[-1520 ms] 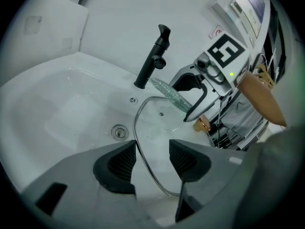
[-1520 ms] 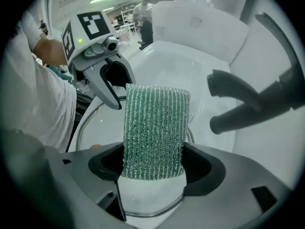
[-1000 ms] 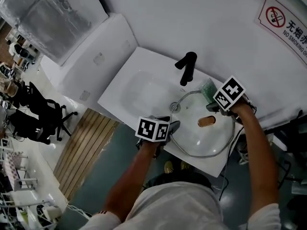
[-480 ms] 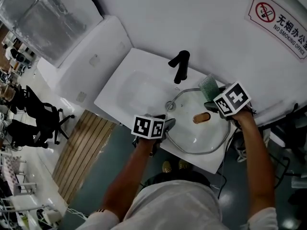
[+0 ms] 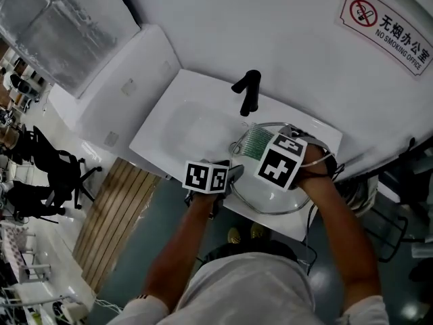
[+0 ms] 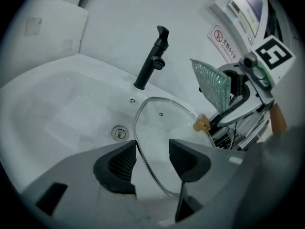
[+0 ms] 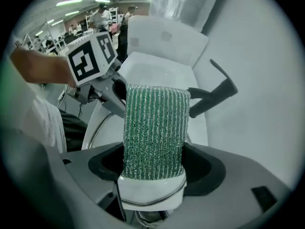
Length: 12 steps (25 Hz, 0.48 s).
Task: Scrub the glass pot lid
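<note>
The glass pot lid (image 5: 260,196) lies across the right side of the white sink (image 5: 183,131), its rim (image 6: 141,151) running between my left gripper's pads. The left gripper (image 5: 235,175) (image 6: 152,159) holds that near edge, jaws narrowed onto it. The lid's golden knob (image 6: 200,124) shows in the left gripper view; the head view hides it behind the right gripper's marker cube. My right gripper (image 5: 265,150) (image 7: 155,163) is shut on a green scrub sponge (image 5: 255,143) (image 7: 155,128), which points out over the lid's middle. The sponge (image 6: 212,82) hangs just above the glass.
A black faucet (image 5: 247,92) (image 6: 151,61) stands at the sink's back edge, close to the sponge. The drain (image 6: 119,133) lies left of the lid. A white wall with a no-smoking sign (image 5: 385,22) is behind. Office chairs (image 5: 40,171) stand far left on the floor.
The right gripper has carried the sponge left, from the lid's far right edge to over its middle, hiding the knob. The left gripper has stayed on the lid's near edge.
</note>
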{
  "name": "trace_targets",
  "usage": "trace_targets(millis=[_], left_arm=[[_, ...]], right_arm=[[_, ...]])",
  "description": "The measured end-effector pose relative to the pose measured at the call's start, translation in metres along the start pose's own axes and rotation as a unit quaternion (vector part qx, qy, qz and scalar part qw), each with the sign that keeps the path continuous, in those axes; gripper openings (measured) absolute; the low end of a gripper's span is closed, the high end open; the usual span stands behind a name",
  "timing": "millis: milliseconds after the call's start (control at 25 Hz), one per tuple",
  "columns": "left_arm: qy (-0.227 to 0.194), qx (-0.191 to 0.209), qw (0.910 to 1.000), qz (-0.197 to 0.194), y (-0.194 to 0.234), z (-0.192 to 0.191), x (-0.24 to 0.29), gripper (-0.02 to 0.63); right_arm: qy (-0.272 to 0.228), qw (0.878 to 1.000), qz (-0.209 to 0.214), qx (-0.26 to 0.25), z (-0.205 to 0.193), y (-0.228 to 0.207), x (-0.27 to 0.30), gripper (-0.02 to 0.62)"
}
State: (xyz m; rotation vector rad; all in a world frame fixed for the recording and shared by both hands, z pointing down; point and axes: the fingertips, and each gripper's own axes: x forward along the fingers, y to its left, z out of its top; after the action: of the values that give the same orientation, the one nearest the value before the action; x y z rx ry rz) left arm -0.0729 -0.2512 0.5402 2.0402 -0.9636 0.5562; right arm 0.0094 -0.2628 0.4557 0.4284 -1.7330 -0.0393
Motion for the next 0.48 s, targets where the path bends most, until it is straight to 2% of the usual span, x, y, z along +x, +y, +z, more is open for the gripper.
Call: trace_targets(millis=[240, 480], left_arm=[[0.000, 0.000, 1.0000, 0.000, 0.000, 0.000, -0.001, 0.227], [-0.002, 0.005, 1.0000, 0.001, -0.001, 0.001, -0.001, 0.227]], right_arm=[[0.086, 0.994, 0.014, -0.061, 0.006, 0.026, 0.023, 0.348], [0.125, 0.989, 0.005, -0.083, 0.001, 0.037, 0.040, 0.348]])
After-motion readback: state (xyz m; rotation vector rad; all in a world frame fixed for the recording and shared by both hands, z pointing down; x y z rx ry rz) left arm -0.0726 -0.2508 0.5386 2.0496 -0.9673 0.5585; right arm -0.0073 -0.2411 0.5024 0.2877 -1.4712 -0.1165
